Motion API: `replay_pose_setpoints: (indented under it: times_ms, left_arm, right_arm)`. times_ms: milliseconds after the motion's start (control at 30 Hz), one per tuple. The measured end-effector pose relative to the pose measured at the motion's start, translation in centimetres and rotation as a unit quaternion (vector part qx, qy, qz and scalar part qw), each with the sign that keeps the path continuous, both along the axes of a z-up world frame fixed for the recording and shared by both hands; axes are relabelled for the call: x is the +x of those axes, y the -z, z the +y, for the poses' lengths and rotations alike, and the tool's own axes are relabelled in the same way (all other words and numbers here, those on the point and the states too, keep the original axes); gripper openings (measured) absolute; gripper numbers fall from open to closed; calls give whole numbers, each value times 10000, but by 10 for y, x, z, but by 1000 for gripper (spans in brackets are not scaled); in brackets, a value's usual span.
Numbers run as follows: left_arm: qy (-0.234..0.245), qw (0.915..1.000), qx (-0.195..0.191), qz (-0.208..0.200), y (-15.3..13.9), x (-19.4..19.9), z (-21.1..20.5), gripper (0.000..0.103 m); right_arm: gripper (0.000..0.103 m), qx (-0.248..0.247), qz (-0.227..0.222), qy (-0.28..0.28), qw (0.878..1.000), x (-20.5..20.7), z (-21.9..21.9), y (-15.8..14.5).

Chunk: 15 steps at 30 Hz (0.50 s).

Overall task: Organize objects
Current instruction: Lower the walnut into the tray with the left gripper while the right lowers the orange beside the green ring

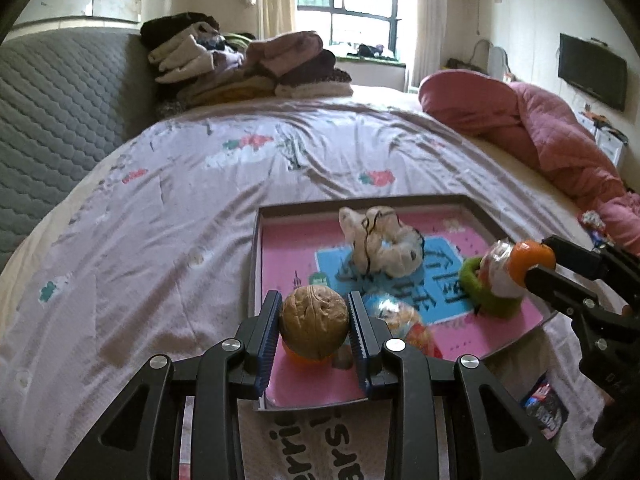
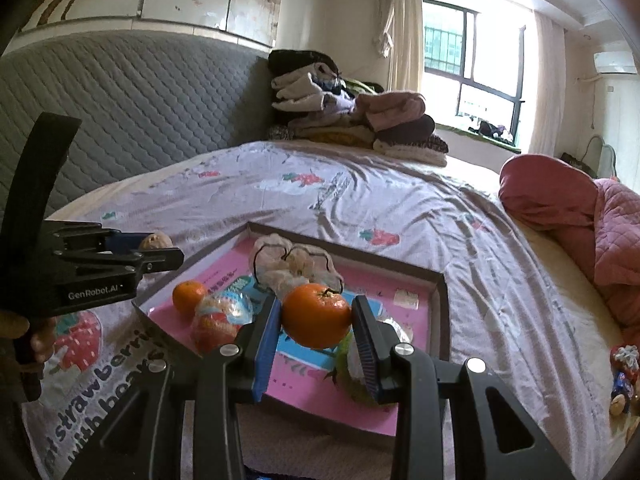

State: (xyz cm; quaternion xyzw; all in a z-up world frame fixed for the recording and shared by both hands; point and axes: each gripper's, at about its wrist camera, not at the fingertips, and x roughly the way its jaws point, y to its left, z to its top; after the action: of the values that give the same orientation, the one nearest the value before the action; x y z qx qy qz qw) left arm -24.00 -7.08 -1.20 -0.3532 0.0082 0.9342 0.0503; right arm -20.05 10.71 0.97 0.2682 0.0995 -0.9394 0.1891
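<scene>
Walnut (image 1: 313,322) pinched between the pads of the left tool (image 1: 313,328), held over the near-left corner of the tray (image 1: 256,264). Hard ridged shell, light, rigid, round so it can roll out of a loose pinch; grip sits across its widest part, which looks right.

Tangerine (image 2: 316,315) pinched in the right tool (image 2: 316,322), hanging over the tray's near-right side. Soft skin, some give, light; squeezing harder would likely bruise it. Pads bear on its 2 sides, stem up.

Tray is shallow, dark rim, pink printed liner, resting on the bed (image 1: 180,184). Already inside: a 2nd tangerine (image 2: 189,295) near the left rim, a crinkly snack packet (image 2: 218,320) next to it, a pale bunched bag with black cord (image 1: 380,240) toward the back, and a green-wrapped item (image 1: 486,292) right under the right tool.

In the way: the snack packet lies just beyond the walnut, and an orange shape shows directly below it, probably the 2nd tangerine, so free liner there is tight. The green item crowds the spot under the held tangerine. Both tools are close together over 1 tray, so a bump is possible.

Loose snack packs (image 2: 624,372) lie on the bedspread to the right, outside the tray. Folded clothes (image 1: 248,68) and a pink quilt (image 1: 552,136) sit well apart.
</scene>
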Motion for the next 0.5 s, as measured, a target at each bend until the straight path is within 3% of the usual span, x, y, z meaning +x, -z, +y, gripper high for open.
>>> replay_pose_setpoints:
  times_ms: [500]
  left_arm:
    - [132,9994,-114,-314,29,0,16,33]
  right_arm:
    - [37,181,-352,-67,9992,-5,-8,29]
